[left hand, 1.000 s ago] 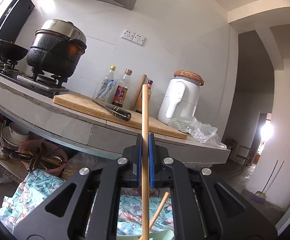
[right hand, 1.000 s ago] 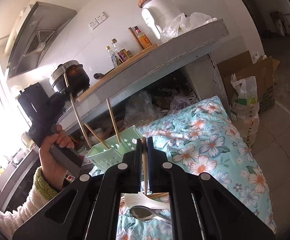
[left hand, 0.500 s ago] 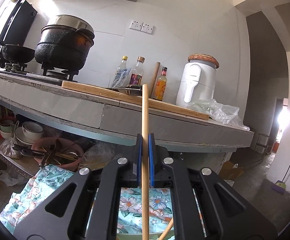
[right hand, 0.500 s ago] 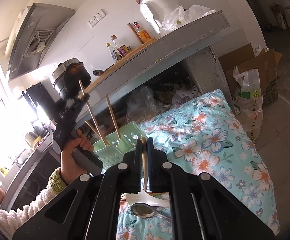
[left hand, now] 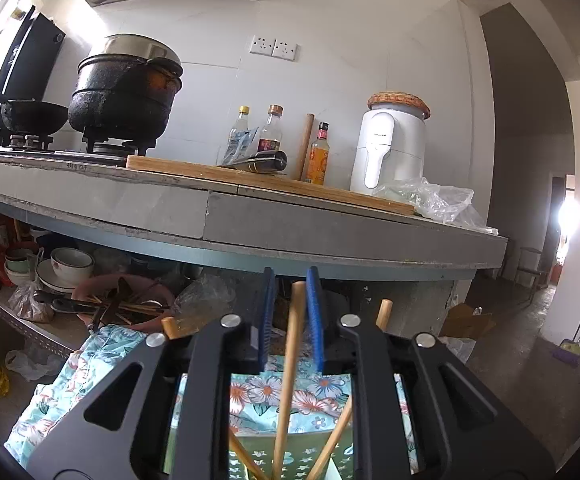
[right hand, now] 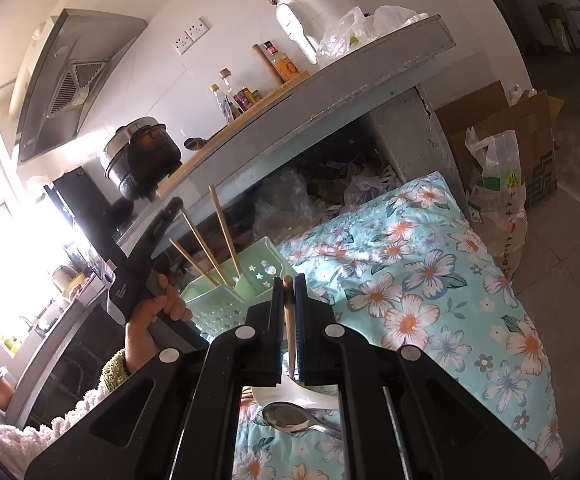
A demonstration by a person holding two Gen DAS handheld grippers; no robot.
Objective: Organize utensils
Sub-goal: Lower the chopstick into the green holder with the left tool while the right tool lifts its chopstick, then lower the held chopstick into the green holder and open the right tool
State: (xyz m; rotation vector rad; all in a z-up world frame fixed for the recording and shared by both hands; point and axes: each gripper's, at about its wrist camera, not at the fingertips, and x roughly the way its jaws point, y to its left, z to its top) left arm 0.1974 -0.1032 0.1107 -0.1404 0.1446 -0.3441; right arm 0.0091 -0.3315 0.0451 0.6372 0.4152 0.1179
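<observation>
Opening on the left tongs: blue pads clear of the chopstick standing between them, its foot down in the green basket just below. Let go here, most likely, because the basket's wall now props it upright beside two others, one leaning out left of the tongs, one right. Clamped tight on the right tongs: a second chopstick, pinched near its top and pointing forward along the fingers, probably held ready as next for the basket, which sits just ahead and to the left of these tongs. From the left view alone: the gap at each pad, so the release itself, and the basket only as a sliver under the fingers. From the right view alone: the whole basket on the flowered cloth, three chopsticks fanning out of it, a hand gripping the left tongs beside it, plus a metal spoon and a white spoon lying under the right tongs, not yet sorted. No telling from there how the left pads stand.
</observation>
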